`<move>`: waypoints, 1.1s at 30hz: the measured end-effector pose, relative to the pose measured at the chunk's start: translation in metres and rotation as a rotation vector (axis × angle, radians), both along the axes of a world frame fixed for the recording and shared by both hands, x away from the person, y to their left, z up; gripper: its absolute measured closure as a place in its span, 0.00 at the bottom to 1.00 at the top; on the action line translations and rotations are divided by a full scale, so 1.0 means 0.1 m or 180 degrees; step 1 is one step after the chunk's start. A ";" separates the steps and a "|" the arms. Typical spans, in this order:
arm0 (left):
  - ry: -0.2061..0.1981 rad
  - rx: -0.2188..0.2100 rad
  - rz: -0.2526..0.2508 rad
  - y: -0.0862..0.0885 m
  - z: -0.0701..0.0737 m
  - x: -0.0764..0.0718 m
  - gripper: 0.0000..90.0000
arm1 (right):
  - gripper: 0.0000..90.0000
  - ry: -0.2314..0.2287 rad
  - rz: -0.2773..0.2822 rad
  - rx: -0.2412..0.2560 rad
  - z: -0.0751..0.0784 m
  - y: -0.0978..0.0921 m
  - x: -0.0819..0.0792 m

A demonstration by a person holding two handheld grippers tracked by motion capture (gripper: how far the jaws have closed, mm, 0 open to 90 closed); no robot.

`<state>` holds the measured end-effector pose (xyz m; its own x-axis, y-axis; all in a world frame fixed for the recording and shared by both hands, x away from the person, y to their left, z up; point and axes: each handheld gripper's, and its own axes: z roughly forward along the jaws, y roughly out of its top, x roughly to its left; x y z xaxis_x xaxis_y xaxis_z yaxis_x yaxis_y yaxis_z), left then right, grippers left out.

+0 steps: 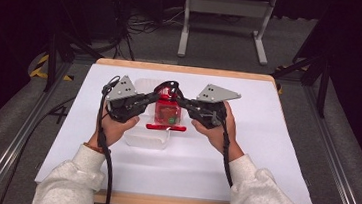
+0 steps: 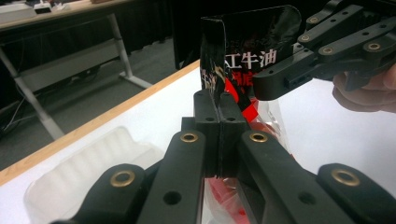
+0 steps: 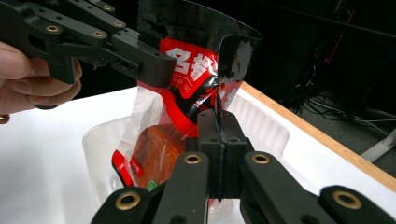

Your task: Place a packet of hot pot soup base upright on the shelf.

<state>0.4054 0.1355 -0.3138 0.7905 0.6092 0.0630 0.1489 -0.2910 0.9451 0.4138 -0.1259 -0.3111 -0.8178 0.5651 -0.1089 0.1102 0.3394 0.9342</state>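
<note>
The left gripper (image 1: 153, 97) has its jaws pressed tight together on the left edge of a red and black sauce packet (image 1: 167, 112), and the right gripper (image 1: 181, 101) is clamped just as tightly on the packet's right edge, so the packet hangs upright between them at the middle of the counter (image 1: 264, 155). From the left gripper the packet sits at about 3 o'clock, and from the right gripper at about 9 o'clock. The packet is glossy, black at its top, red lower down with white Chinese characters, and a clear window shows an orange-brown block inside. Its lower end stands in a clear plastic tray (image 1: 146, 138) that rests on the white sheet covering the counter. Beyond the counter's wooden far edge, at 12 o'clock, a grey table frame (image 1: 225, 16) stands on a grey floor, with loose cables (image 1: 143, 25) at 11 o'clock in a dark room.
</note>
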 end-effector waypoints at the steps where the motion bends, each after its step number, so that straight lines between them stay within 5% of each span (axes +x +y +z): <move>1: 0.0006 0.0012 0.0030 0.03 -0.01 0.01 1.00 | 1.00 0.0011 0.0018 -0.0017 -0.02 0.05 0.01; 33: 0.0214 -0.0092 0.0181 0.40 -0.35 0.10 0.99 | 1.00 0.0154 0.0156 -0.0076 -0.36 0.48 0.20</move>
<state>0.4158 0.1756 -0.3490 0.7564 0.6540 -0.0073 0.2278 -0.2529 0.9403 0.4334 -0.0782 -0.3470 -0.8490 0.5220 -0.0816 0.1376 0.3677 0.9197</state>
